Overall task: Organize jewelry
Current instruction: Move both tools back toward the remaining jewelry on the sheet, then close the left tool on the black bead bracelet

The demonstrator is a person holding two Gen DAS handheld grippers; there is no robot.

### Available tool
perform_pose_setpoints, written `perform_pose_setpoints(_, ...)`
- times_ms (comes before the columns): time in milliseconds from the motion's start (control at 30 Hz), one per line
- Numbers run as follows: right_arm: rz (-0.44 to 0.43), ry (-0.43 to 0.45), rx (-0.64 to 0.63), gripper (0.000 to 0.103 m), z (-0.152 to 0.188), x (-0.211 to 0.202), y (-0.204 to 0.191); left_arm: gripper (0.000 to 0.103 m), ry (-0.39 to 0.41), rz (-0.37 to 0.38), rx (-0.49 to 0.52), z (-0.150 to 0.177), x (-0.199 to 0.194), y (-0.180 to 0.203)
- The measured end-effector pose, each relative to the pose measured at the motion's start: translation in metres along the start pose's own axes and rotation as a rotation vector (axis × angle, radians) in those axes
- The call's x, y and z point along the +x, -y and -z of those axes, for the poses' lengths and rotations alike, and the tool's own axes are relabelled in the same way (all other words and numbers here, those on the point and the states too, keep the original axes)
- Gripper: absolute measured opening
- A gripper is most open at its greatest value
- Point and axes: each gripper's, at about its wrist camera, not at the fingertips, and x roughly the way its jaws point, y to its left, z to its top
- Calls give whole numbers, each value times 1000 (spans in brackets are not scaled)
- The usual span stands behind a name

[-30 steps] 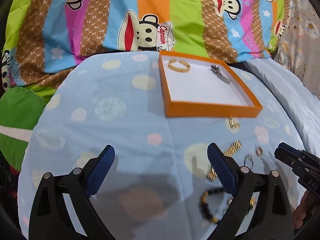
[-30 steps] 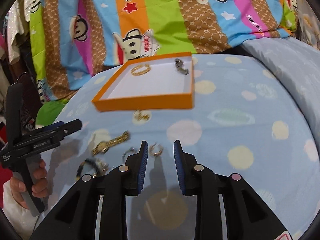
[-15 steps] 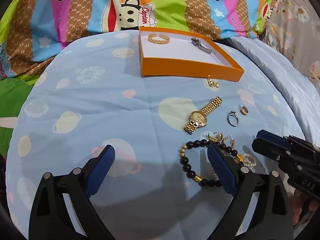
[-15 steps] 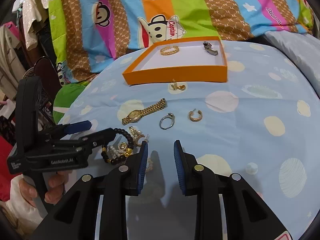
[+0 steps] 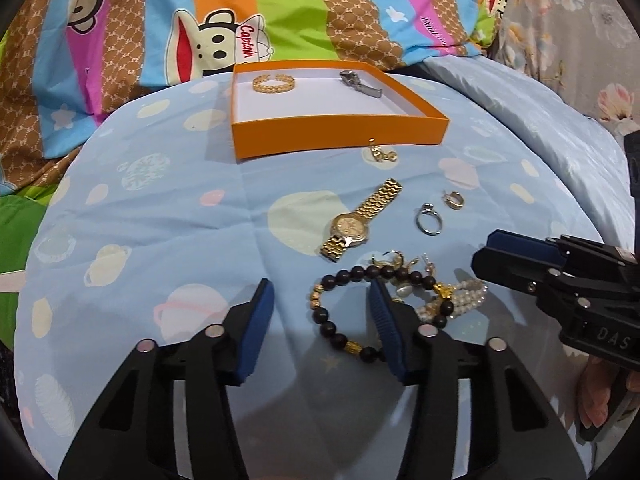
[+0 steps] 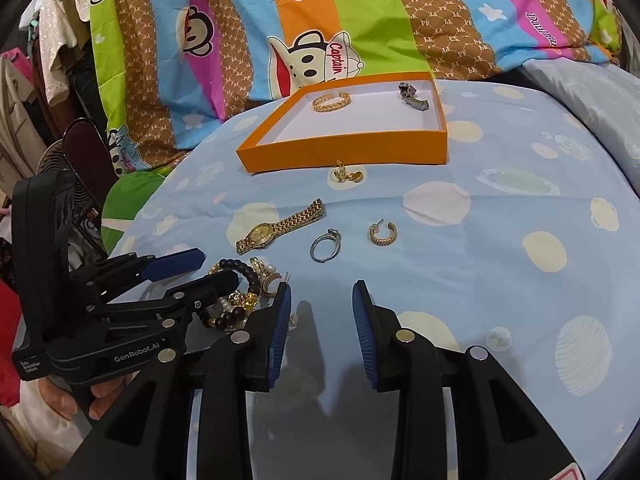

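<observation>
- Left wrist view: the left gripper (image 5: 322, 300) sat low over the blue planet-print bedspread (image 5: 160, 220), jaws partly open and just narrowed from a wide spread. Nothing was gripped. The right finger (image 5: 384, 320) lay across the dark bead bracelet (image 5: 340, 320) (whether it touched the beads, I could not tell); the left finger stood over bare cloth.
- Same view: beyond the bracelet lay the gold watch (image 5: 358, 222), a silver ring (image 5: 429, 220) and a small gold hoop (image 5: 454, 199). The orange tray (image 5: 336, 140) sat further back, already holding a gold bangle (image 5: 274, 83) and a silver clasp piece (image 5: 360, 82).
- Judgement on the step: the bracelet looked like the target. A clean pick would want one strand of beads centred between the pads, away from the pearl strand (image 5: 460, 298) tangled beside it, or both may lift together.
- Right wrist view: the right gripper (image 6: 320, 312) hovered above the cloth with a narrow gap, just widened slightly, and held nothing. The silver ring (image 6: 326, 244) and hoop (image 6: 383, 234) lay ahead of it, untouched.
- Same view: the left gripper (image 6: 200, 268) reached in from the left over the bead pile.
</observation>
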Motion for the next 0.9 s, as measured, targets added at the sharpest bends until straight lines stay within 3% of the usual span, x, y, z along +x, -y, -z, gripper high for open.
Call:
perform_pose_setpoints(67,0,2,4,32,0,0,1,31,1,17,-3,0,0,-1)
perform_pose_setpoints(167,-2,4,8,32,0,-1,2,25,0,53,-34,0,-1,-7)
perform_pose_setpoints(233,-2,5,10,32,-1,-1,2,10,-1,61,-38,1,-1,-8)
perform_pose_setpoints(300,-2,6,10,32,0,-1,2,7,-1,66,-24,1,-1,-4)
perform_pose_setpoints(467,11,16,6,32,-1,-2,2,6,4,75,20,3,-4,7)
perform_pose_setpoints(567,15,20,2,32,-1,-3,3,6,17,95,-1,1,-10,3)
perform_pose_setpoints(767,42,72,-90,32,-7,-8,-8,6,117,136,-56,-9,-42,-16)
perform_pose_setpoints(900,55,105,-136,32,-14,-13,-8,6,132,98,-93,-11,-47,-33)
